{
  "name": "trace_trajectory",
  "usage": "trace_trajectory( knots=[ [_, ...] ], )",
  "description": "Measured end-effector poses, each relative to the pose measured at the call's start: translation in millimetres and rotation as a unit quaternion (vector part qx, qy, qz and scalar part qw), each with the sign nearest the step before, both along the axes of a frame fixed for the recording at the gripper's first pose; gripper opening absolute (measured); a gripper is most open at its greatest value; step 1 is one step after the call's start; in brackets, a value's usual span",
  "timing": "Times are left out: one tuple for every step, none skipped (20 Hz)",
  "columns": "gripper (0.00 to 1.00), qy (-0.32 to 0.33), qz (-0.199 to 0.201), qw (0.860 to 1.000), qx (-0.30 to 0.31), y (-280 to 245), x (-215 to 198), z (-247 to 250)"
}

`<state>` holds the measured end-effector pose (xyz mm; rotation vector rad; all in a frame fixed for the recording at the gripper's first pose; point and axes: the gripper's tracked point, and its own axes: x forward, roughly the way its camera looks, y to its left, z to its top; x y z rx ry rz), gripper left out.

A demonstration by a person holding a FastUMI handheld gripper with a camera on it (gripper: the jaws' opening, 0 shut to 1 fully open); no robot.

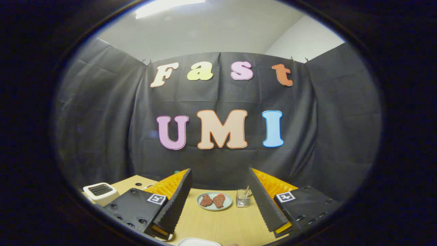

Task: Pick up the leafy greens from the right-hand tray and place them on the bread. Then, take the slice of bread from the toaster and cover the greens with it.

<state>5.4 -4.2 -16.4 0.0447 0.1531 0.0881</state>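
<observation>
Leafy greens aren't yet identifiable beyond your tool, fingers wide apart holding nothing, above the surface near the toaster; likely light and floppy, so pinch the bunch's middle gently.

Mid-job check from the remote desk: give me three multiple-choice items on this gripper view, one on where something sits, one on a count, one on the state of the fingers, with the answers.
1. Where is the round plate?
A. On the wooden table, beyond the gap between the fingers
B. On top of the toaster
C. Clamped between the fingers

2. How many reddish-brown pieces lie on that plate?
A. One
B. Two
C. Four

3. What state is the gripper in?
A. Shut on the plate
B. Shut on a slice of bread
C. Open, nothing between the fingers

Answers:
1 A: the plate rests on the tabletop past the fingertips, beside a small clear glass.
2 B: two pieces lie side by side on it.
3 C: the fingers stand wide apart with bare table between them; the white toaster sits off beyond the left finger.
</observation>
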Motion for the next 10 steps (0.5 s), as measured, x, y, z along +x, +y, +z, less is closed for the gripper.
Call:
trace_trajectory(
  knots=[
    [1.0,0.0,0.0,1.0,0.001,-0.1,2.4,0.4],
    [1.0,-0.001,-0.001,1.0,0.001,-1.4,2.2,0.1],
    [1.0,0.0,-0.002,1.0,-0.002,-2.5,2.2,-0.2],
    [1.0,0.002,-0.002,1.0,-0.005,-3.3,2.7,-0.4],
    [1.0,0.002,-0.001,1.0,-0.007,-2.3,3.4,-1.0],
    [1.0,0.002,0.0,1.0,-0.008,-2.0,3.4,-0.1],
    [1.0,0.001,0.0,1.0,-0.009,-1.1,4.1,1.2],
    [1.0,0.001,0.001,1.0,-0.01,-0.6,5.1,0.9],
    [1.0,0.001,0.001,1.0,-0.01,0.2,5.2,1.1],
    [1.0,0.0,0.002,1.0,-0.01,0.1,5.3,1.2]
  ],
)
